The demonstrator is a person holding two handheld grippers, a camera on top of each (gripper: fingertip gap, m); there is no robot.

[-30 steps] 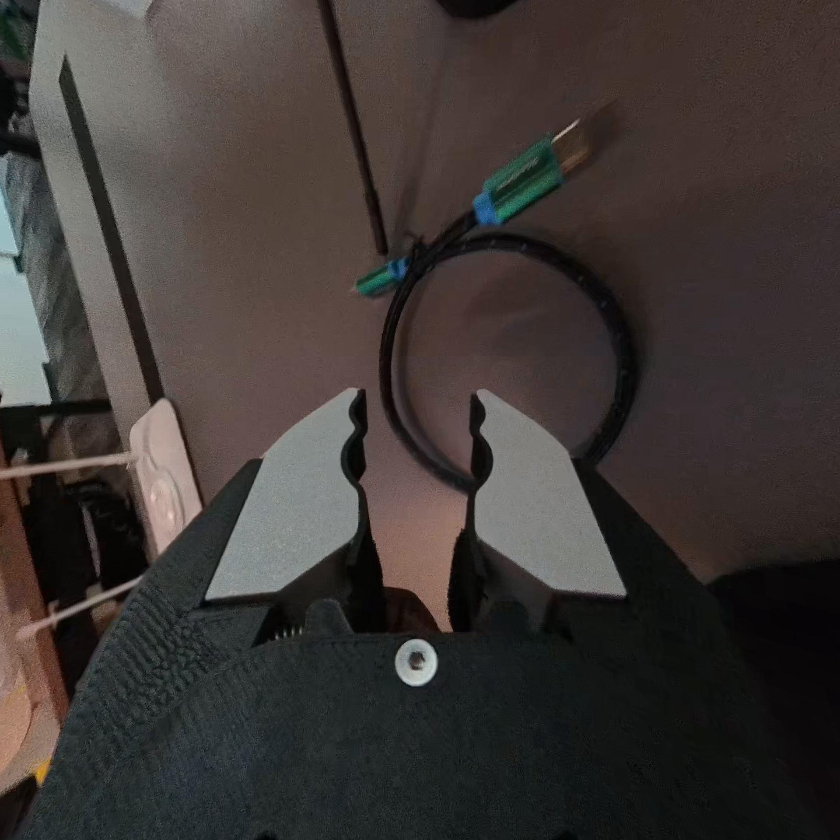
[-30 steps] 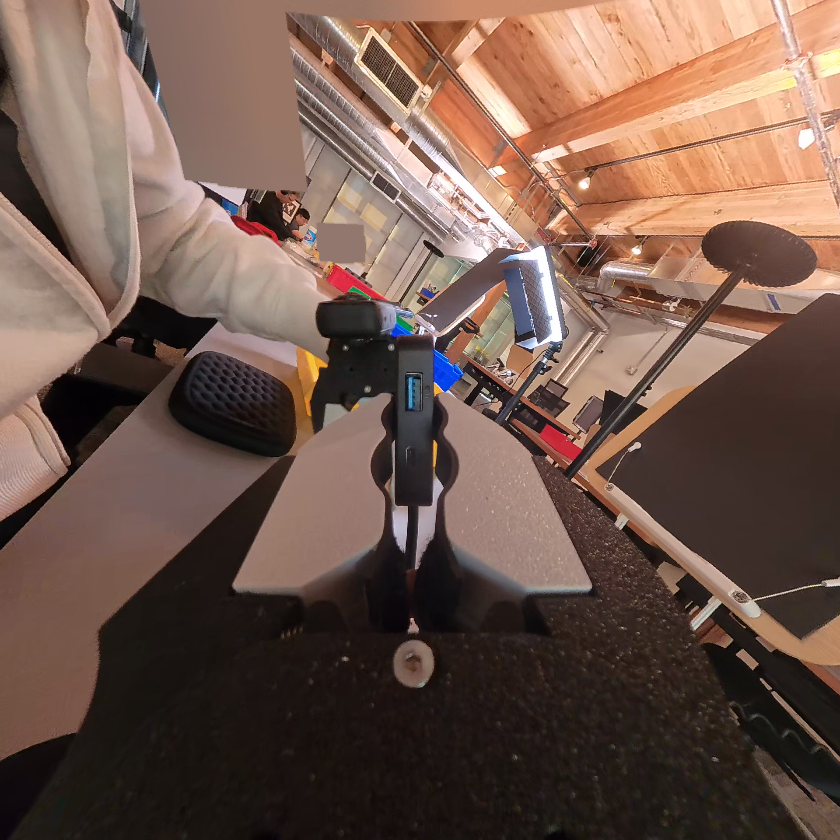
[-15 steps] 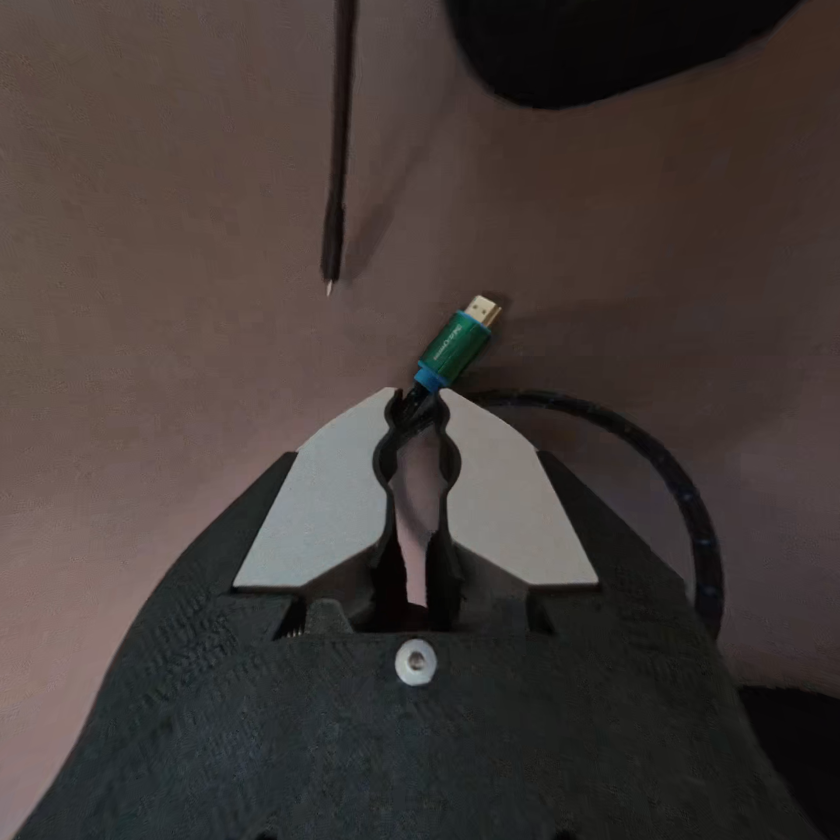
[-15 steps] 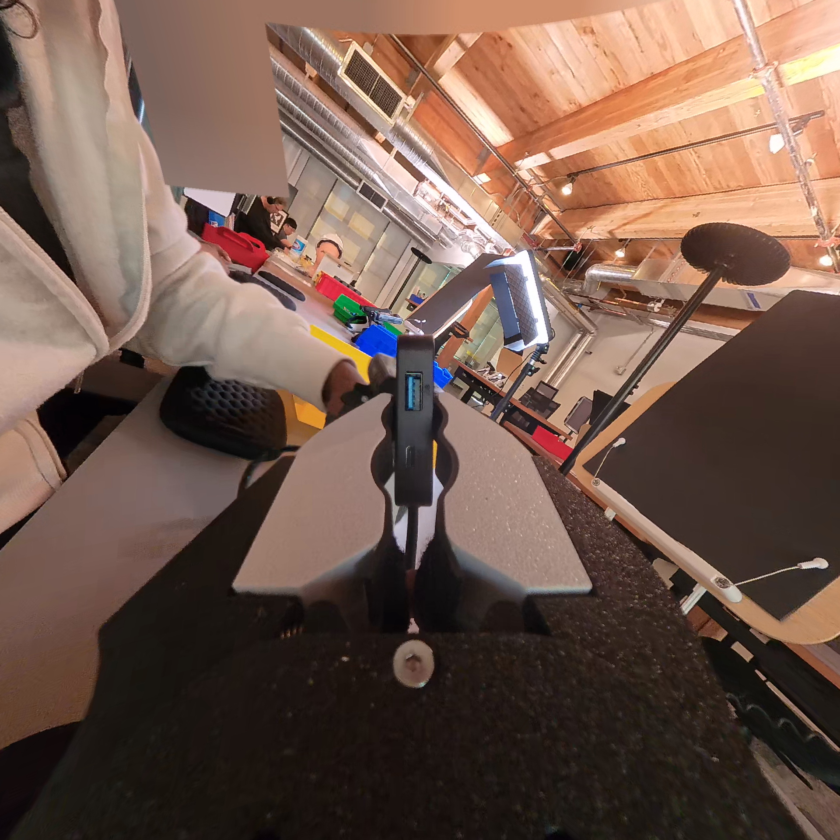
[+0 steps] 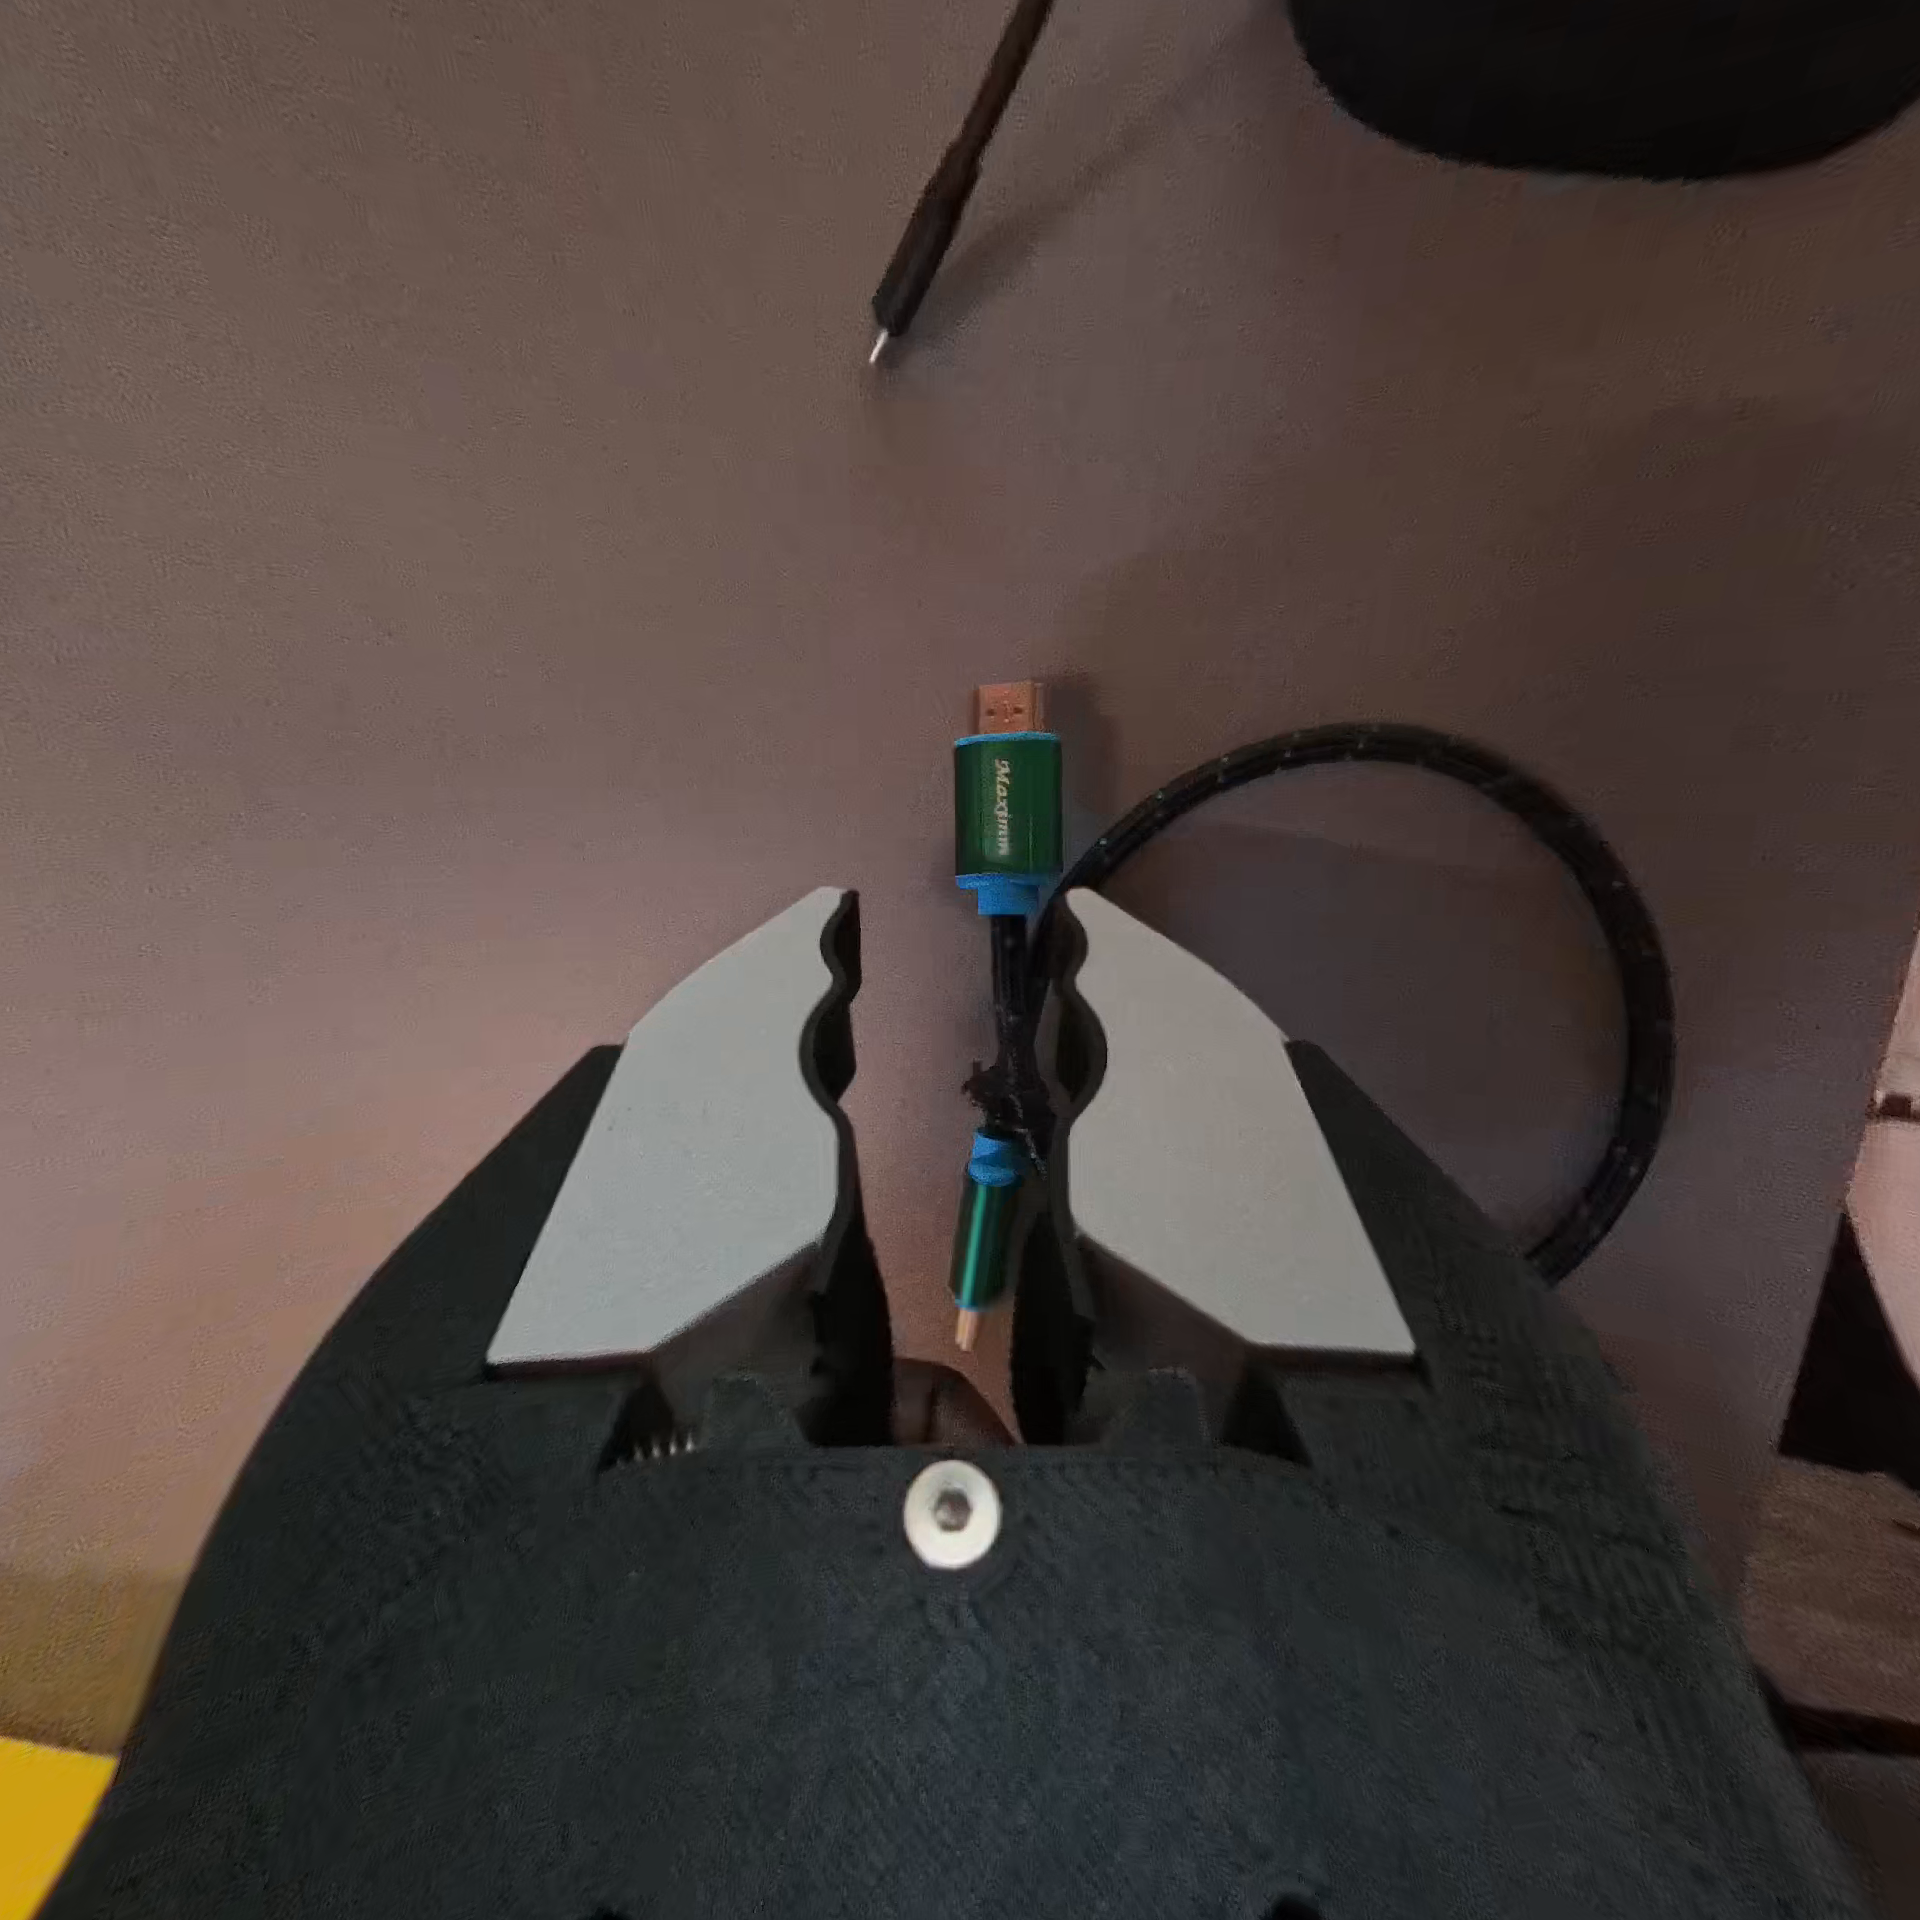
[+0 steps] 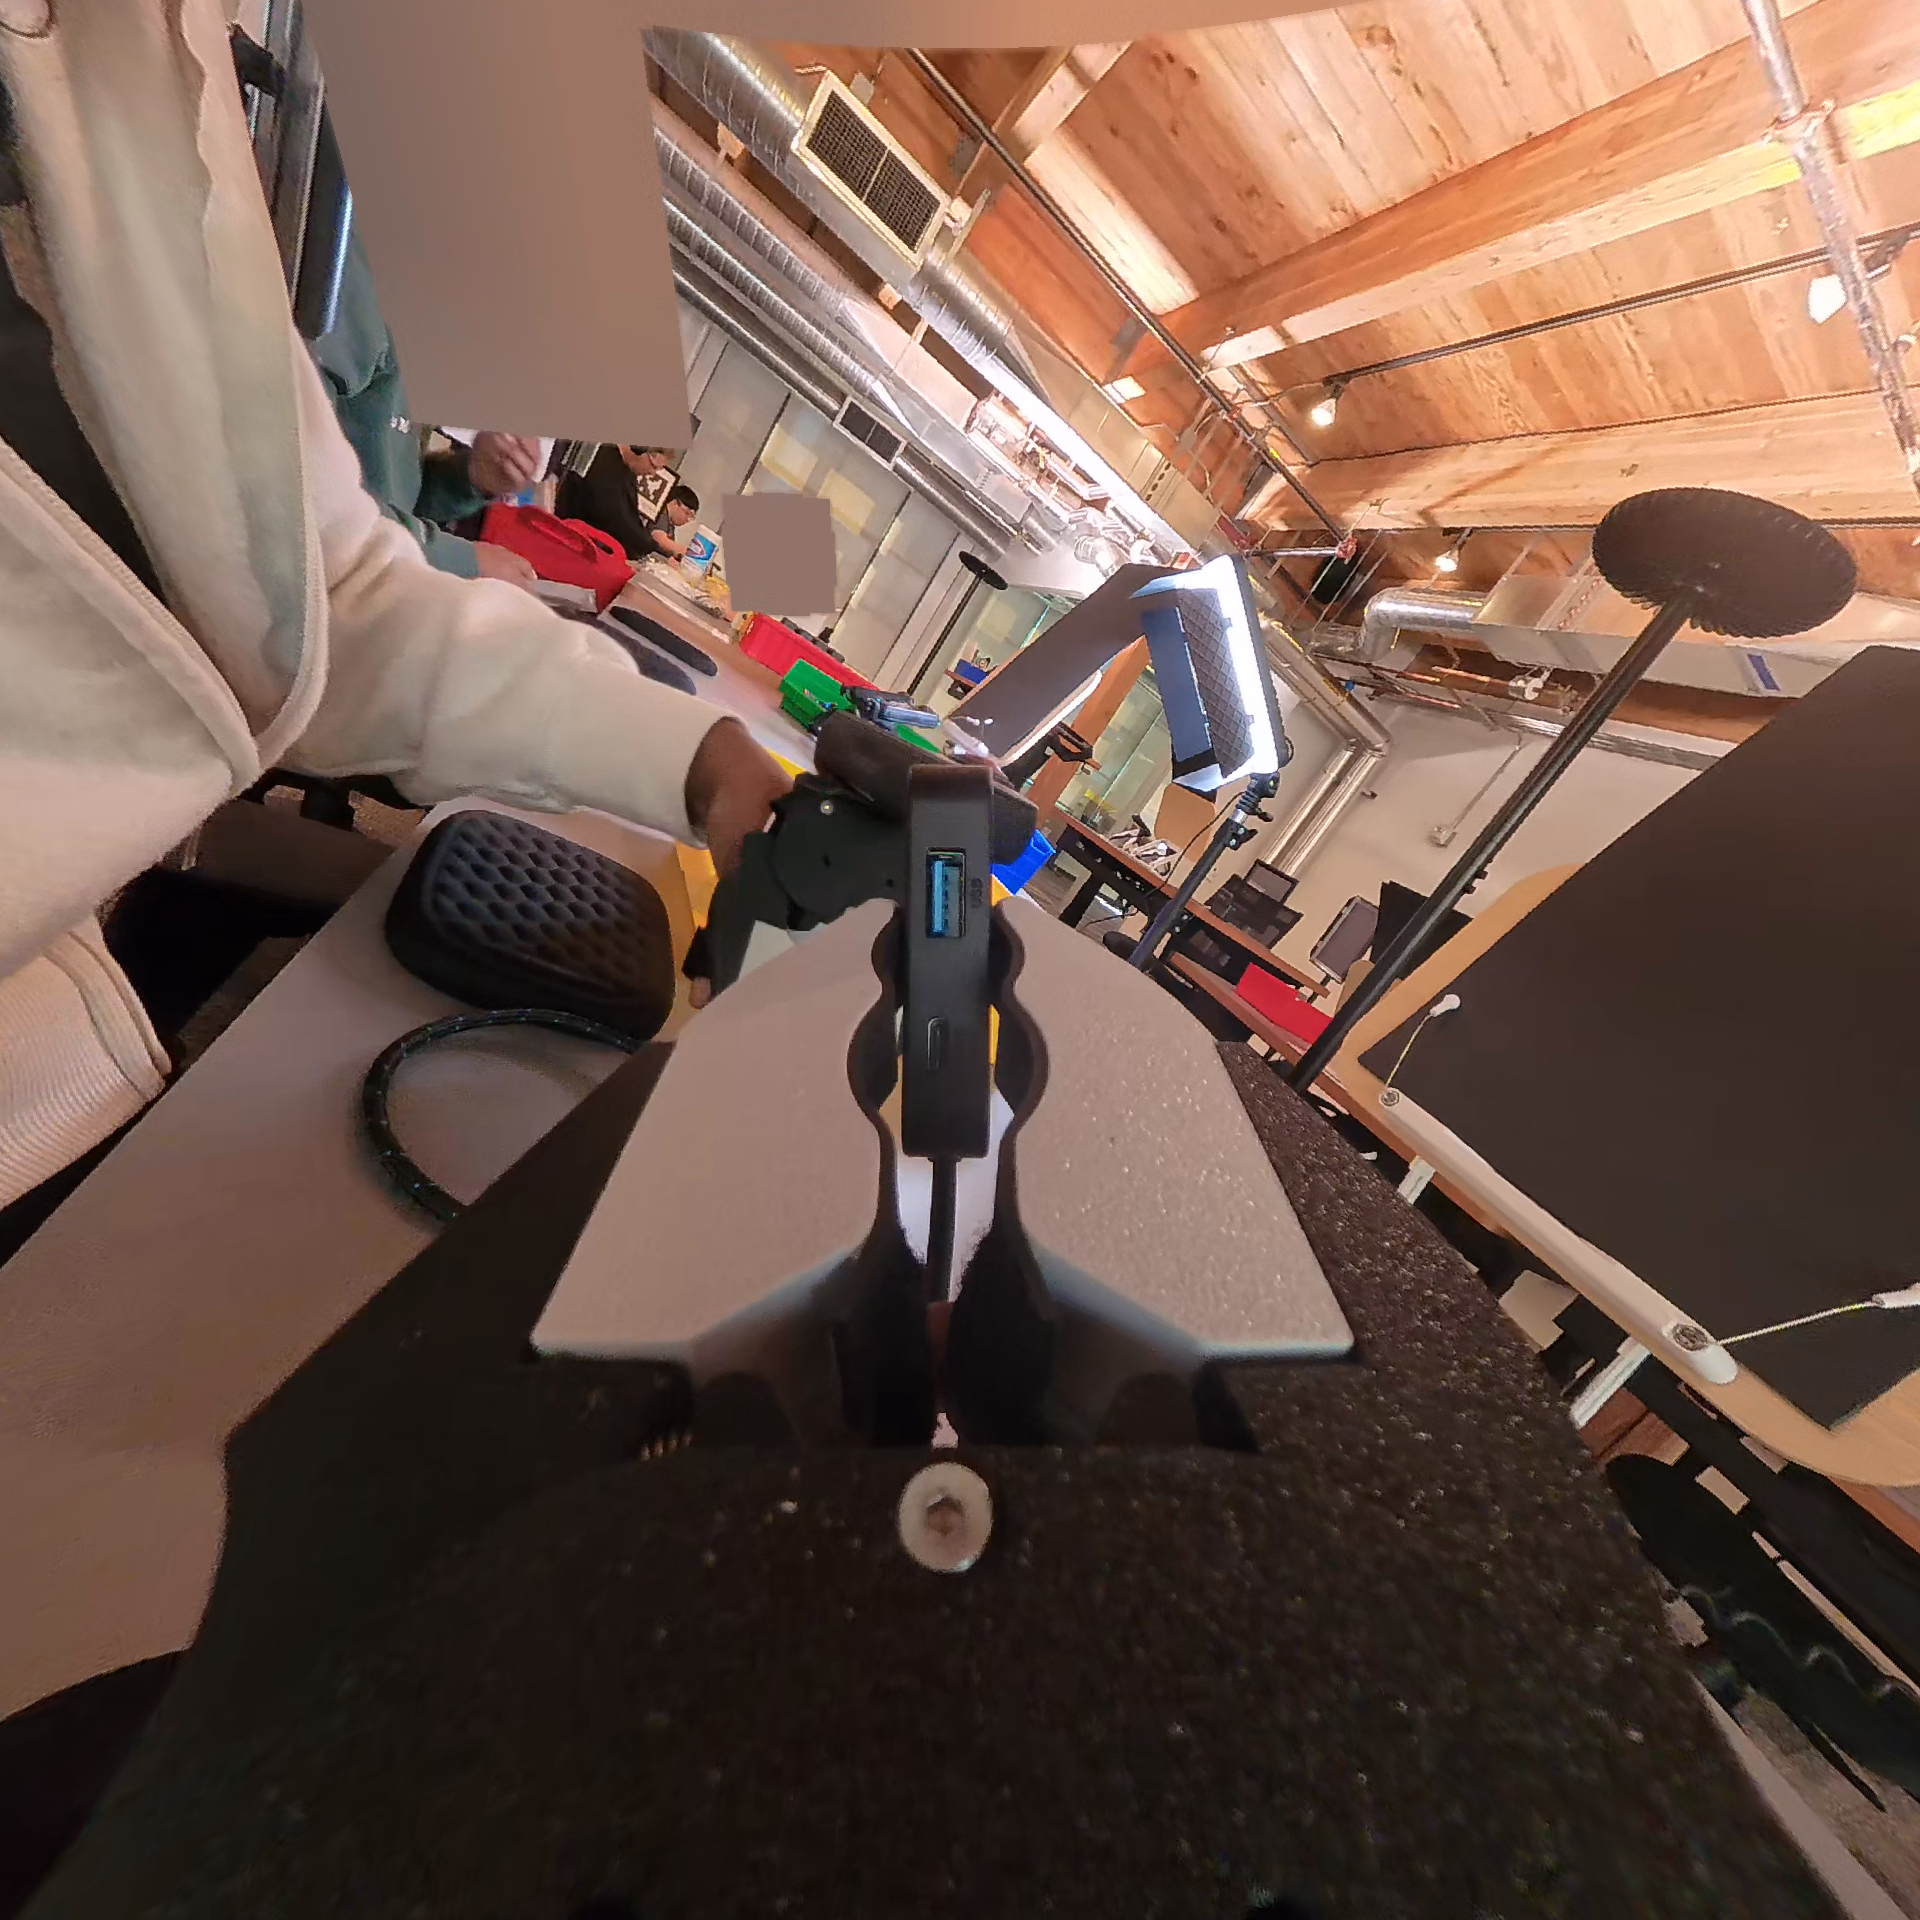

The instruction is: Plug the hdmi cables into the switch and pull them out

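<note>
In the left wrist view my left gripper point(image 5: 961, 914) is open over the grey table. The black braided hdmi cable point(image 5: 1621, 987) lies in a loop, and its tied stretch runs between my fingers, close to the right one. One green plug point(image 5: 1006, 810) with a gold tip points straight away just past my fingertips. The second green plug point(image 5: 982, 1247) lies between the fingers, pointing back. My right gripper point(image 6: 945, 914) is shut on the black switch point(image 6: 943, 997), held upright above the table with a blue port facing me. The left gripper point(image 6: 810, 883) shows behind it.
A loose black cable end point(image 5: 914, 281) lies farther off on the table. A black padded wrist rest point(image 6: 530, 925) sits beside the cable loop point(image 6: 416, 1081). A person's cream sleeve point(image 6: 468, 686) reaches in from the left. A black board point(image 6: 1683, 1039) stands at the right. My hands' fingertips stand some 20 cm from each other.
My left gripper shut on the cable behind the green plug half a second ago and has now opened. The plug now points straight away. The right gripper still holds the switch.
</note>
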